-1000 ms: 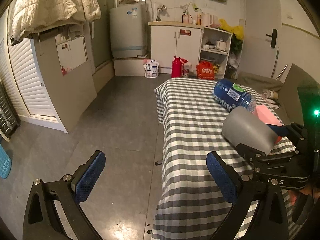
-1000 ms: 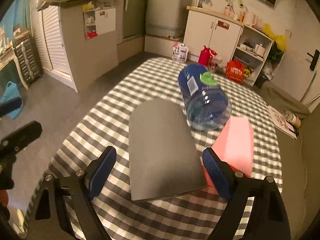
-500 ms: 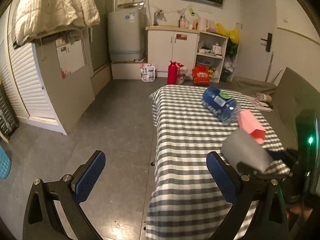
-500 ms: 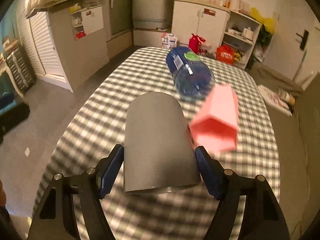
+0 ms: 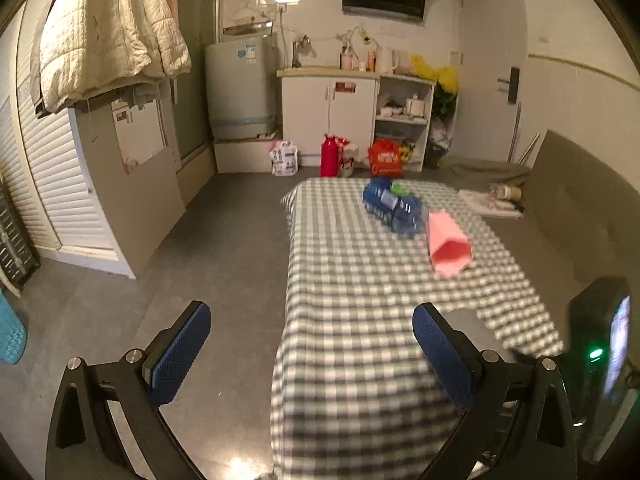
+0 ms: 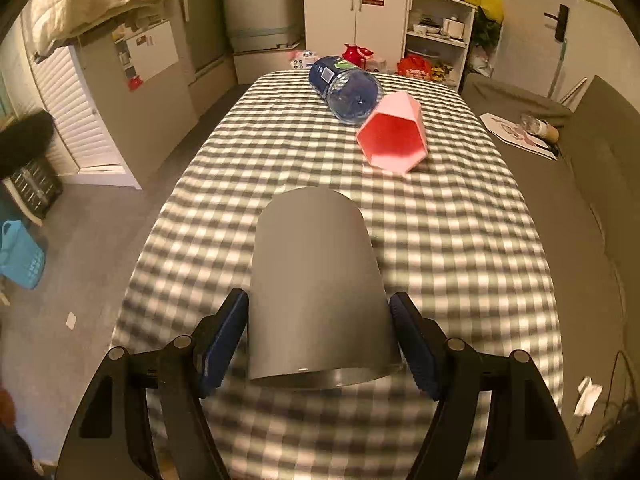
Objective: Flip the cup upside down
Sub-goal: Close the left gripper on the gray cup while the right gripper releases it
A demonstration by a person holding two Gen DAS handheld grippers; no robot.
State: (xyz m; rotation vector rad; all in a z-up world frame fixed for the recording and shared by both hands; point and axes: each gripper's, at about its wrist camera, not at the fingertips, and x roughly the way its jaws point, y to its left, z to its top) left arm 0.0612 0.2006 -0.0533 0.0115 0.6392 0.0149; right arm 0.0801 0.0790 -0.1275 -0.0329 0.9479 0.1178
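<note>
my right gripper is clamped on the grey cup, pads on both sides near its open rim, which faces the camera at lower centre of the right wrist view. closed end points away toward the middle of the frame. it looks lifted off the checked tablecloth, though i can't tell for sure if the rim is clear of the cloth. my left gripper has its jaws wide apart with nothing between them, sitting at the bottom of its frame off the table's near corner.

pink cup lies on its side in the upper centre, touching the blue water bottle behind it.

risks as i see them: grip is low on a smooth tapered wall, so the cup could squirt out of the pads when i rotate it. if i turn too close to the cloth the rim may catch and drag the fabric. setting it down tilted could tip it over and roll it toward the pink cup. view is blurry, likely moving fast.
</note>
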